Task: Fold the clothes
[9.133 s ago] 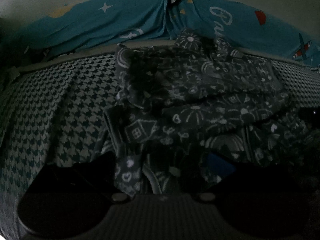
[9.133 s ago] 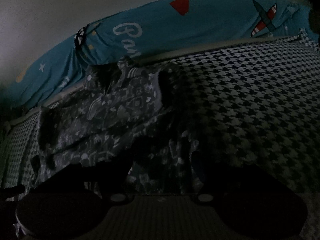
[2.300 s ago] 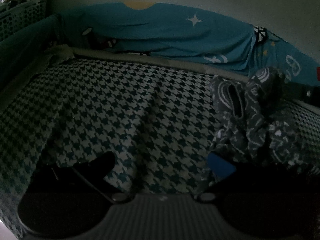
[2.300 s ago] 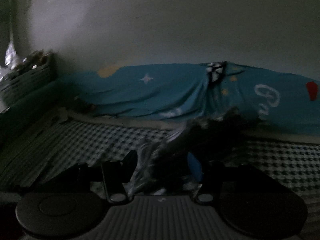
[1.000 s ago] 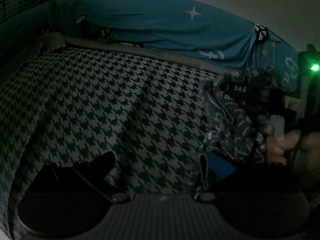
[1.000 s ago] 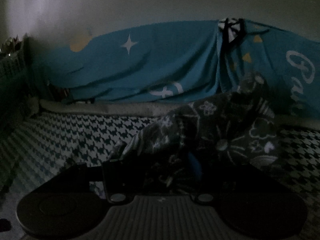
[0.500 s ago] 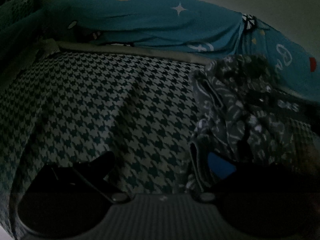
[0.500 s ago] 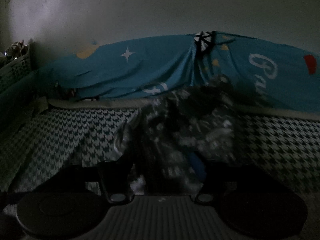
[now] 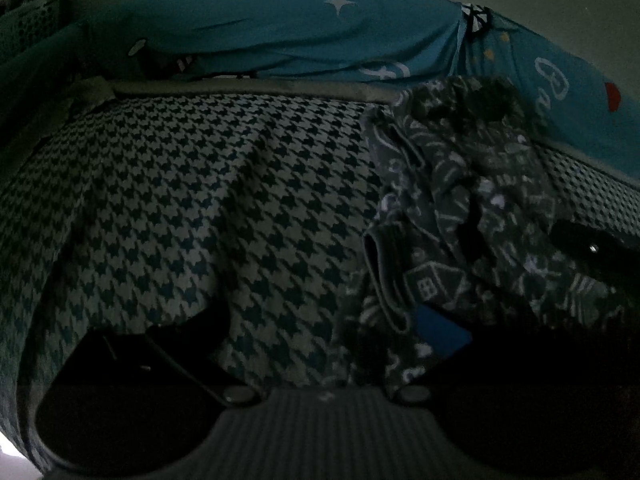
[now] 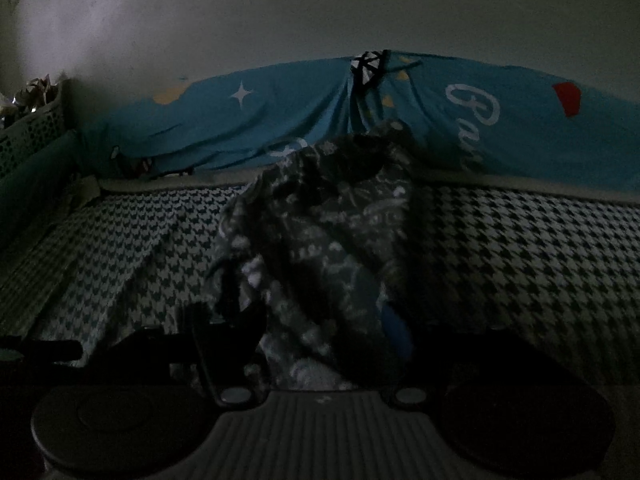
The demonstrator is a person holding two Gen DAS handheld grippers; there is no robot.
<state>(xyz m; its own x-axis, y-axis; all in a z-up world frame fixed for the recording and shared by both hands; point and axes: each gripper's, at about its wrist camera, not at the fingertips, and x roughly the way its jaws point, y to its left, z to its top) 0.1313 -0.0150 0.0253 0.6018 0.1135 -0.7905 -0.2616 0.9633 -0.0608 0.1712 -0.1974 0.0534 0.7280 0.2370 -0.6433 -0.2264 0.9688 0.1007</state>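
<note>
A dim houndstooth-patterned bed cover [image 9: 200, 208] meets a teal printed sheet [image 9: 300, 40] along the pale wall [image 10: 320, 8]. My left gripper [image 9: 320, 328] gapes wide, its right finger under the grey doodle-print garment [image 9: 472, 208]. My right gripper [image 10: 316, 340] clamps that garment, lifted higher than half a second ago.

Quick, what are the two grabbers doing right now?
Left hand-held gripper: open, holding nothing; the gray patterned garment lies against its right finger.
Right hand-held gripper: garment between its fingers; grip unclear.
</note>
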